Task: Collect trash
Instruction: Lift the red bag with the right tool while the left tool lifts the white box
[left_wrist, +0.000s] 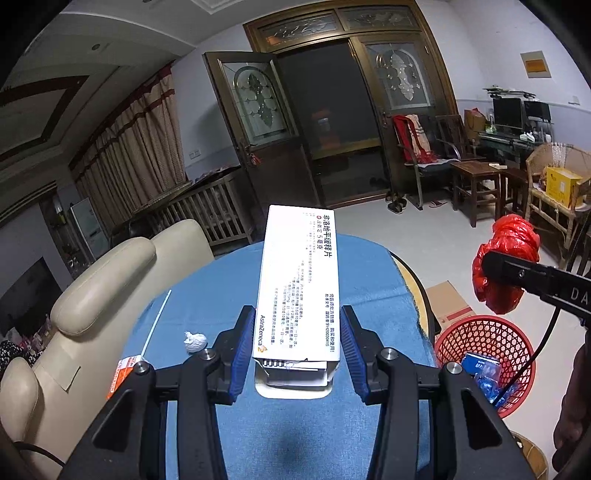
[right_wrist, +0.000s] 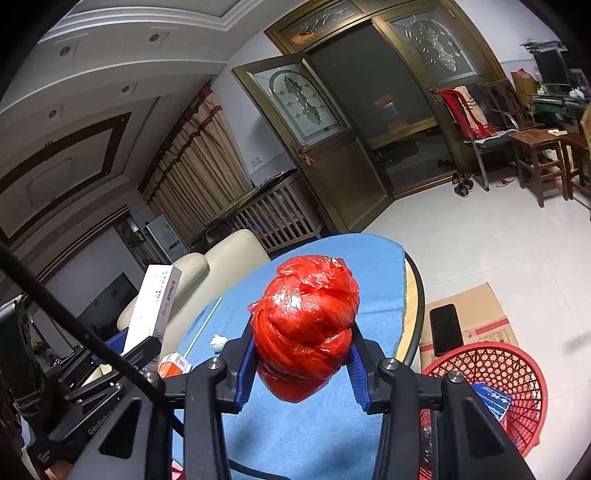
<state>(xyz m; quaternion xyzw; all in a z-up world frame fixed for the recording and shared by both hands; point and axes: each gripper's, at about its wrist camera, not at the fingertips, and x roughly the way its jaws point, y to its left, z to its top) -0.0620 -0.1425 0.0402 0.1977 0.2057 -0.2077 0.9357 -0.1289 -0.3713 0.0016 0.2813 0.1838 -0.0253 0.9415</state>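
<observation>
Blue-padded, my left gripper (left_wrist: 297, 350) pinches the medicine box (left_wrist: 299, 291) and my right gripper (right_wrist: 301, 354) clamps the red bag (right_wrist: 306, 325), both lifted near the red basket (right_wrist: 517, 369) for dropping.

Your room's pretty dim and bluish, lit from overhead; glare pops off the red plastic bag (right_wrist: 304, 325), and fisheye bends everything toward those black corners.
</observation>
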